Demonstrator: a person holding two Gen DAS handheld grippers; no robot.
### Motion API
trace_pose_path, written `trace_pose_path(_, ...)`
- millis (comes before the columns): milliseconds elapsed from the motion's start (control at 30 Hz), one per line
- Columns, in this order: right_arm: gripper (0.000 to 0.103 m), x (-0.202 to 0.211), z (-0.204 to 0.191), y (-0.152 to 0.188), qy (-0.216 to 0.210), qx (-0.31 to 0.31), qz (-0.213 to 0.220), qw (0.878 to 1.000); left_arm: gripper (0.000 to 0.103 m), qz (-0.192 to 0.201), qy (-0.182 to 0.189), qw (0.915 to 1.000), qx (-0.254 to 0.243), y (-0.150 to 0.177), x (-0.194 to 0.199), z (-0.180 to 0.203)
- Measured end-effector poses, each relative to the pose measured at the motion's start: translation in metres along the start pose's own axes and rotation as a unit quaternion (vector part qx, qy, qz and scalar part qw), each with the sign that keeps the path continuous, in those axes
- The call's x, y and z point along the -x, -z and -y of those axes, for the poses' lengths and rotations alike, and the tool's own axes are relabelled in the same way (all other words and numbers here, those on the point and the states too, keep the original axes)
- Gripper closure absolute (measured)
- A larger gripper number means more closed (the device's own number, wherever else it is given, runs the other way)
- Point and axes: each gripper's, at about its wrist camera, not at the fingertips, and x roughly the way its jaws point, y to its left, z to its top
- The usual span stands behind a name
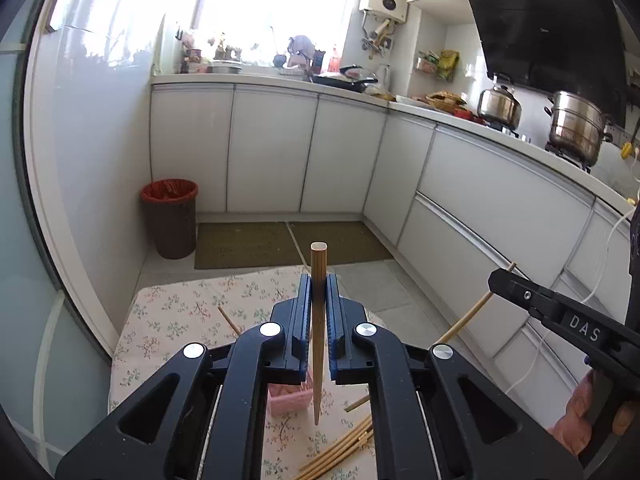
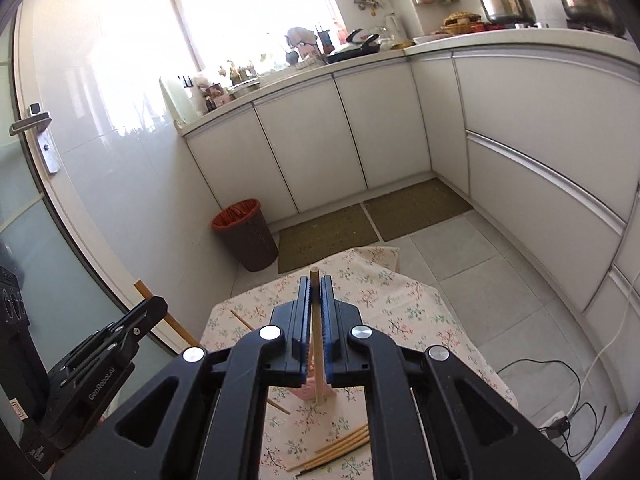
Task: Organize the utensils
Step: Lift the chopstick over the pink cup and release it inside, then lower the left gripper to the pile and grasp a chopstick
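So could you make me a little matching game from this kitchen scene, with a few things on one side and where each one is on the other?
Things:
1. pink holder
2. bin
3. loose chopsticks
4. steel pots

Places:
A. up on the stove
B. standing on the floor by the wall
C. lying flat on the flowered tablecloth
D. upright on the table, under the grippers

Pairs: 1-D, 2-B, 3-C, 4-A

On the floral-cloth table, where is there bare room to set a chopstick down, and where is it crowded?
Free: the far half of the floral cloth, beyond the pink holder, except its left side, where a single chopstick lies. Crowded: the near edge, where the loose chopstick pile lies, and around the holder under both claws.
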Motion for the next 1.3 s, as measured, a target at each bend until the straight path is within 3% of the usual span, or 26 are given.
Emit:
trace_pose_path(133,0.098,-0.018,-0.014,-0.015,-0.009,0.011,0.011,1.000,0.097,0.020,-0.025,0.9994,0.015,-0.014,-0.013,-0.006)
trace_pose_path(233,0.098,-0.039,-0.020,-0.014,-0.013,0.017,0.009,1.000,0.097,0.014,-0.033,0.9989,0.030,-0.011,-0.032,-0.016)
trace_pose_path(367,0.098,-0.070,-0.024,-0.001,-0.012,0.032,0.002,0.999,0.097,0.007,-0.050,0.9977,0.046,0.009,-0.059,-0.030)
trace_pose_path(533,0.098,-0.106,-0.020,0.020,-0.013,0.032,-0.019,0.999,0.095,-0.035,-0.062,0.9942,0.080,0.046,-0.096,-0.049)
trace_pose_path(600,0.098,-0.115,-0.019,0.026,-0.012,0.030,-0.026,0.999,0.095,-0.040,-0.062,0.9930,0.092,0.050,-0.096,-0.055)
trace_pose_path(767,0.098,-0.121,-0.022,0.033,-0.015,0.034,-0.031,0.999,0.088,0.000,-0.058,0.9931,0.102,0.035,-0.069,-0.062)
trace_pose_path(900,0.098,-0.121,-0.026,0.036,-0.018,0.036,-0.029,0.999,0.083,0.003,-0.069,0.9923,0.102,0.028,-0.064,-0.060)
trace_pose_path(967,0.094,-0.126,-0.025,0.040,-0.016,0.036,-0.032,0.999,0.081,-0.002,-0.083,0.9916,0.099,0.029,-0.064,-0.061)
trace_pose_path(1000,0.086,-0.129,-0.025,0.042,-0.014,0.035,-0.035,0.999,0.079,-0.004,-0.092,0.9909,0.098,0.030,-0.065,-0.061)
trace_pose_path(1033,0.067,-0.129,-0.024,0.044,-0.010,0.032,-0.036,0.999,0.079,-0.006,-0.097,0.9904,0.098,0.031,-0.065,-0.062)
trace_pose_path(1067,0.060,-0.128,-0.023,0.046,-0.005,0.031,-0.033,0.999,0.079,-0.007,-0.100,0.9900,0.099,0.032,-0.063,-0.064)
trace_pose_path(1167,0.059,-0.121,-0.021,0.049,0.011,0.040,-0.026,0.999,0.077,-0.004,-0.107,0.9897,0.095,0.031,-0.057,-0.064)
trace_pose_path(1300,0.048,-0.105,-0.014,0.054,0.032,0.043,-0.019,0.998,0.055,0.001,-0.117,0.9903,0.075,0.035,-0.047,-0.054)
